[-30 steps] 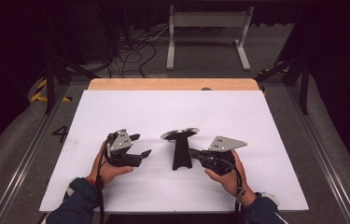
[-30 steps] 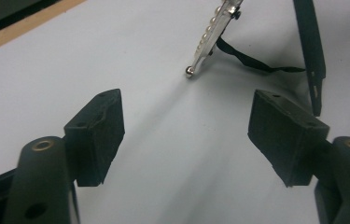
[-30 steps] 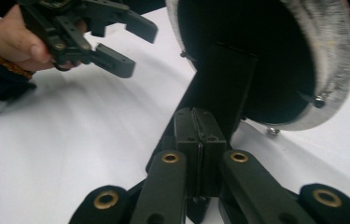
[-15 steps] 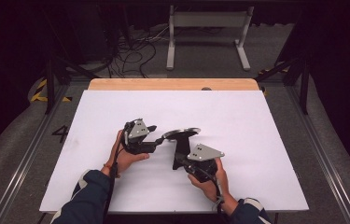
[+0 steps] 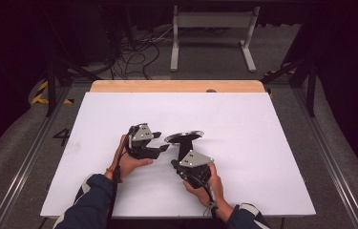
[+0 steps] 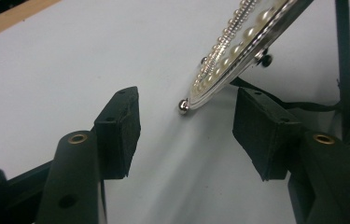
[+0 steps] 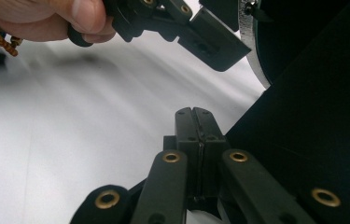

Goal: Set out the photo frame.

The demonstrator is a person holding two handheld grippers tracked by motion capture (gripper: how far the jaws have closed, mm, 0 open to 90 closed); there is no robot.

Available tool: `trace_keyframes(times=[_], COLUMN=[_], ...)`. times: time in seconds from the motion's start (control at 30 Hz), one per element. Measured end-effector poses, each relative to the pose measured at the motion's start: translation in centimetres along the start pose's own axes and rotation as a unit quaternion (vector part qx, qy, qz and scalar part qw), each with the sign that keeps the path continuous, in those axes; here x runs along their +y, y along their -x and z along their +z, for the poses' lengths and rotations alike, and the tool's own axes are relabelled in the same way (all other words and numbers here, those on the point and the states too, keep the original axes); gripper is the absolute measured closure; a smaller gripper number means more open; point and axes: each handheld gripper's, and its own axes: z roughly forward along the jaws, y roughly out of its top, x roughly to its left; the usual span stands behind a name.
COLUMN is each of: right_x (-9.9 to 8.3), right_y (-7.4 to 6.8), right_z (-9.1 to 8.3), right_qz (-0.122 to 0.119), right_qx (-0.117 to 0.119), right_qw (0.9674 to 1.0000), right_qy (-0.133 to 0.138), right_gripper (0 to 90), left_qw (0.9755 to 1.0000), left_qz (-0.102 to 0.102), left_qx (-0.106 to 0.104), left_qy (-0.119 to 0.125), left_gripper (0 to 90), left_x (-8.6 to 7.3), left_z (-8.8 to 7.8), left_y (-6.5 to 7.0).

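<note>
White table [image 5: 262, 143] lies bare around both grippers beside the mirror stand [image 5: 184, 143].

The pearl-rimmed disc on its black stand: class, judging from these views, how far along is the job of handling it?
Done: both grippers are at the stand, which is upright on the white table. In hand: the left gripper is open with the rim of the disc between its jaws, not yet pinched; the right gripper is shut, empty, beside the stand's black panel. Left: gripping, and whatever follows.
</note>
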Motion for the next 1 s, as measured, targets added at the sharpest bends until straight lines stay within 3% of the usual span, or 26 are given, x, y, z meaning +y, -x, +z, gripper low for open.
trace_keyframes(times=[0.13, 0.33, 0.47, 0.57, 1.0], right_x=[-0.1, -0.2, -0.3, -0.4, -0.9], right_y=[-0.3, -0.3, -0.4, -0.2, 1.0], right_z=[0.2, 0.2, 0.0, 0.0, -0.7], right_qz=[-0.003, -0.003, -0.006, 0.003, 0.016], right_qx=[-0.003, -0.001, -0.005, 0.002, 0.005], right_qw=[1.0000, 1.0000, 0.9999, 0.9999, 0.9997], right_qy=[-0.006, -0.008, -0.014, -0.010, -0.017], right_gripper=[90.0, 90.0, 90.0, 90.0, 90.0], left_qw=[0.9999, 0.9997, 0.9993, 0.9991, 0.9983], left_qz=[0.015, 0.011, 0.011, 0.026, 0.052], left_qx=[-0.001, 0.013, -0.004, -0.008, 0.015], left_qy=[-0.003, 0.016, 0.034, 0.032, 0.022], left_gripper=[42.4, 48.5, 58.6, 64.5, 72.9], left_x=[0.4, 0.8, 1.1, 1.2, 1.4], left_z=[0.9, 2.1, 1.9, 1.7, 1.2], left_y=[0.7, 0.9, 1.1, 1.4, 2.1])
